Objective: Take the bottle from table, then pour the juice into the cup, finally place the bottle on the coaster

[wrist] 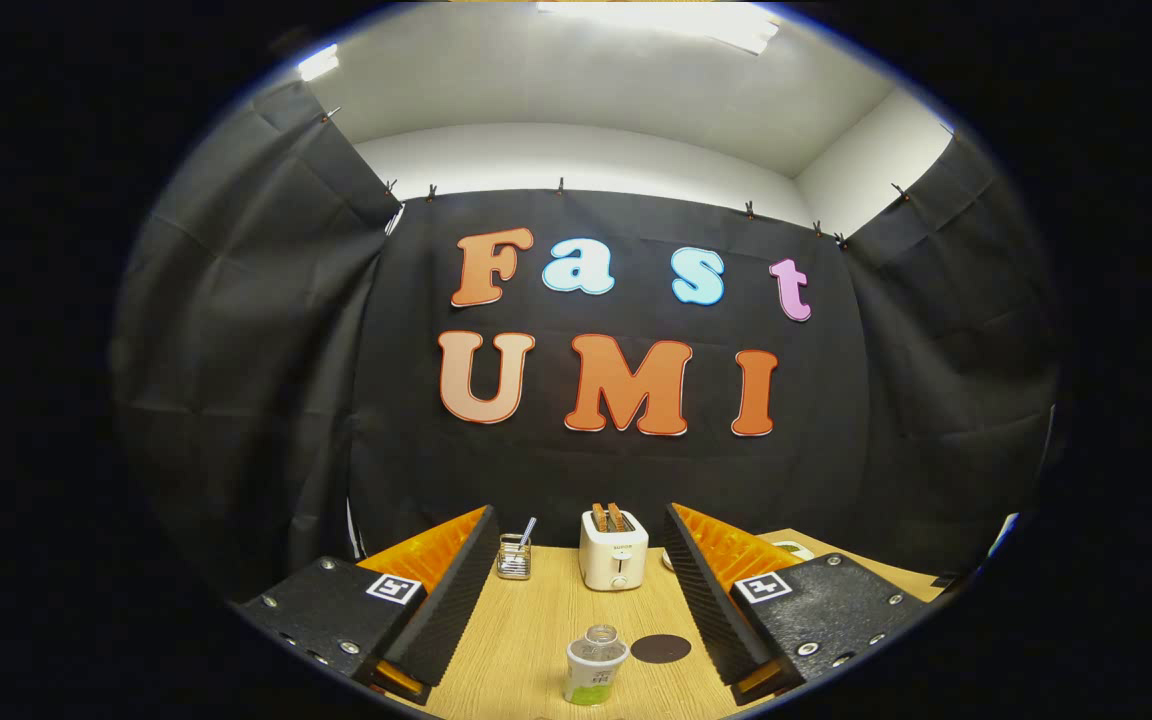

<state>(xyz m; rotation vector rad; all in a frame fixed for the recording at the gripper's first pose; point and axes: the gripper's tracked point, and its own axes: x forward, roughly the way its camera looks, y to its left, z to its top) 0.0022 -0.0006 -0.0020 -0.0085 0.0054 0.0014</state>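
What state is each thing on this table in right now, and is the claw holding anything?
claw: open, fingers spread wide, holding nothing
bottle: upright between the fingers, no cap, untouched
coaster: flat beside the bottle, nothing on it
toaster: upright, toast sticking up
glass jar: upright, a utensil standing inside

Your tool hangs over the wooden bench with its fingers spread wide and nothing between them. The bottle stands upright, uncapped, between the fingers, close to you. The dark round coaster lies just right of it. Beyond them stand a white toaster and a glass jar holding a spoon.
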